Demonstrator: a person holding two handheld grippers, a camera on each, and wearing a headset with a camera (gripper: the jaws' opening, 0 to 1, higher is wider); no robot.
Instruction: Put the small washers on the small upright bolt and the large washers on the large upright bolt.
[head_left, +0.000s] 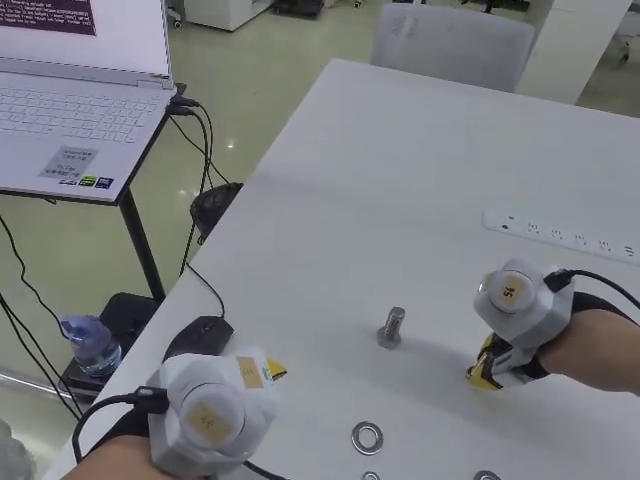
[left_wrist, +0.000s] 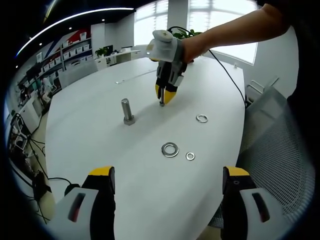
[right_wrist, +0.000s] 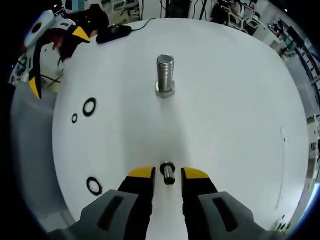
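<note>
Three washers lie flat on the white table (head_left: 400, 200). In the left gripper view a large washer (left_wrist: 170, 149) and a small washer (left_wrist: 190, 156) sit side by side just below centre, with a third washer (left_wrist: 202, 118) right of centre. The large upright bolt (left_wrist: 127, 112) stands left of centre. The right gripper (left_wrist: 163, 97), upper centre, straddles the small upright bolt (right_wrist: 167, 172), its jaws slightly apart with a thin gap either side. The left gripper (left_wrist: 168, 172), at the bottom, has its jaws wide apart and empty.

White workbench (head_left: 400, 200), grey chair (head_left: 450, 45) behind, laptop (head_left: 70, 110) on stand, glossy pale floor (head_left: 250, 80).
</note>
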